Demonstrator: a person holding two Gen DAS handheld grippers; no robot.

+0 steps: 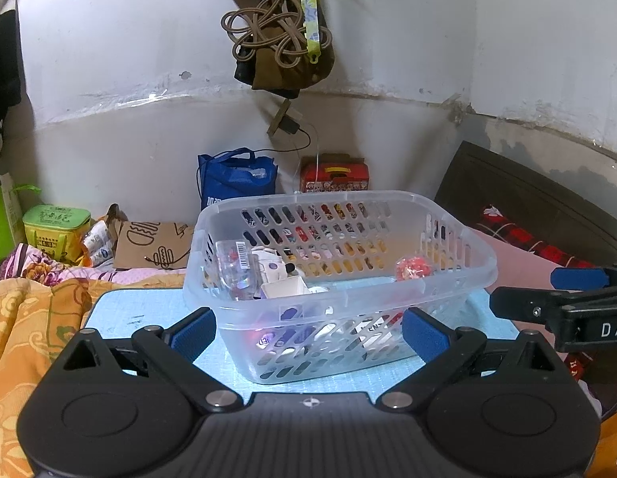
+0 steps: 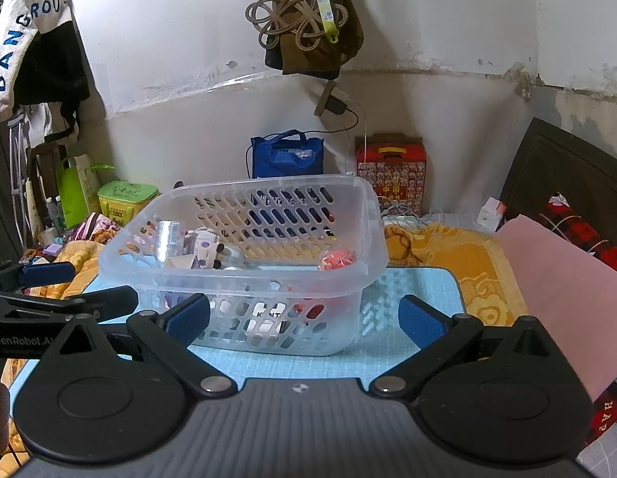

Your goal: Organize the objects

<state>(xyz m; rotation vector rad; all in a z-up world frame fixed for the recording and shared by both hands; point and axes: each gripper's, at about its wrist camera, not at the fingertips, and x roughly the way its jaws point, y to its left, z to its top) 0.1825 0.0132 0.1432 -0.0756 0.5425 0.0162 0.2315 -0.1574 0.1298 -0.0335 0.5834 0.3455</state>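
Note:
A clear plastic basket (image 1: pixel 448 215) stands on a light blue mat (image 1: pixel 121 318) on the bed; it also shows in the right wrist view (image 2: pixel 372 215). Inside lie a red ball (image 1: pixel 414 267), a clear packet with a barcode (image 1: pixel 235 267), a white spotted toy (image 1: pixel 270 265) and other small items. The red ball (image 2: pixel 337 259) and the toy (image 2: pixel 207 249) show in the right wrist view too. My left gripper (image 1: pixel 308 328) is open and empty, just in front of the basket. My right gripper (image 2: pixel 304 318) is open and empty, in front of the basket's right part.
Orange and floral bedding (image 1: pixel 26 318) lies to the left, a pink cloth (image 2: pixel 559 279) to the right. A blue bag (image 1: pixel 237 177), a red box (image 1: pixel 334 177), a green box (image 1: pixel 55 229) and a cardboard bag (image 1: pixel 153 245) stand by the wall. Cords and a pouch (image 1: pixel 280 36) hang above.

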